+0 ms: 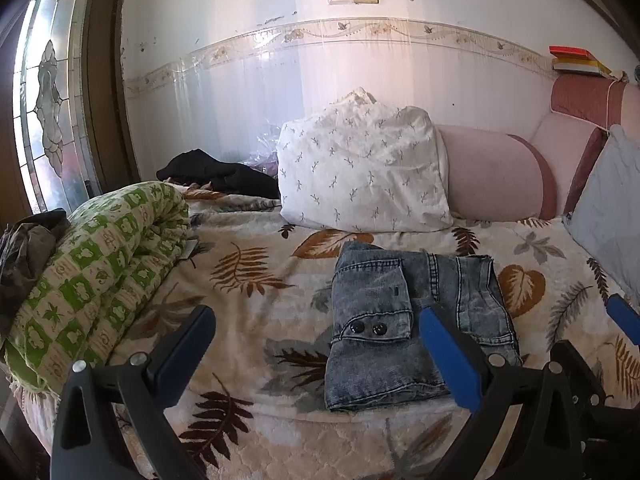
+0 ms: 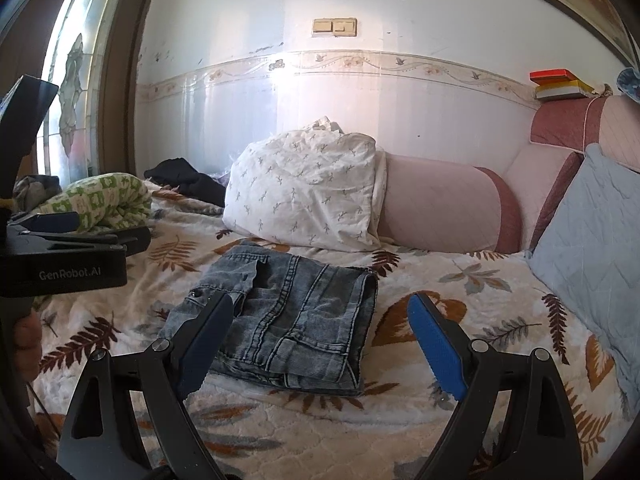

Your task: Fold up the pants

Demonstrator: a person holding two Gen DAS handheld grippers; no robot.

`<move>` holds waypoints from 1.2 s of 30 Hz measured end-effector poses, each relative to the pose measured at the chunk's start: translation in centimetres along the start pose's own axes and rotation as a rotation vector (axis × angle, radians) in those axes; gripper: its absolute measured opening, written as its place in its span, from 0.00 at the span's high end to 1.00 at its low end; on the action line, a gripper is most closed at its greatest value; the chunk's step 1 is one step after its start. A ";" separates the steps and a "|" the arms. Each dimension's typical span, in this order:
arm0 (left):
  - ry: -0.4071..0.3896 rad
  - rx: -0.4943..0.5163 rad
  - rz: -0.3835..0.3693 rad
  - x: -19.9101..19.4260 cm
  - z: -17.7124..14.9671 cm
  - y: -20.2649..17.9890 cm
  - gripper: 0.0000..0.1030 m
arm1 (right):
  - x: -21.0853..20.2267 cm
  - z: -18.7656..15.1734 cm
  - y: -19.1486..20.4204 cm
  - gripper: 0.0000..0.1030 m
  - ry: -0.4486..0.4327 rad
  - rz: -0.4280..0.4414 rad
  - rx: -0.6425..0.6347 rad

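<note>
In the left wrist view, the left gripper (image 1: pixel 316 330) hangs with jaws spread wide and empty over the leaf-print blanket (image 1: pixel 256 240); the folded pants (image 1: pixel 400 320) lie flat there, long axis running away toward the white pillow (image 1: pixel 360 172), two dark buttons (image 1: pixel 366 329) showing. A rolled green quilt (image 1: pixel 104 256) sits left. The right wrist view hides one button; the right gripper (image 2: pixel 320 316) is likewise spread, empty, before the pants (image 2: pixel 296 320). Nothing blocks them.

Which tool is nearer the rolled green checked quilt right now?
Left. The left tool hangs open with the quilt close beside its left finger. The right tool, also open, faces the folded jeans, with the quilt far off to its left.
</note>
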State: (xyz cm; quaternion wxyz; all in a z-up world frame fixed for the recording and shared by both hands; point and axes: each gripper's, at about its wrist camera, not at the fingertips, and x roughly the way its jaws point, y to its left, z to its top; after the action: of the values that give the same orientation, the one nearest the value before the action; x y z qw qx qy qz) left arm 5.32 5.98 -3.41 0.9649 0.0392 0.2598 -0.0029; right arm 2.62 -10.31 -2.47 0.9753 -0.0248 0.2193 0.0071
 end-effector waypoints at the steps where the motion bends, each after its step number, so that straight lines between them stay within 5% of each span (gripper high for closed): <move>1: 0.003 0.002 0.001 0.1 -0.1 0.0 0.00 | 0.1 0.0 0.0 0.14 0.002 0.000 -0.001; 26: 0.063 0.010 0.005 3.3 -2.2 2.9 0.00 | 3.8 -1.3 0.6 0.14 0.086 -0.018 0.010; 36: 0.171 -0.002 -0.013 6.2 -3.3 2.8 0.00 | 4.2 -1.4 0.5 0.14 0.096 -0.014 0.011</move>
State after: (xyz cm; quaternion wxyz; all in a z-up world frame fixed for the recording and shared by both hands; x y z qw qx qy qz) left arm 9.11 9.13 -9.20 0.9392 0.0365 0.3413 -0.0053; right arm 5.82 -9.90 -5.59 0.9639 -0.0214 0.2655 -0.0022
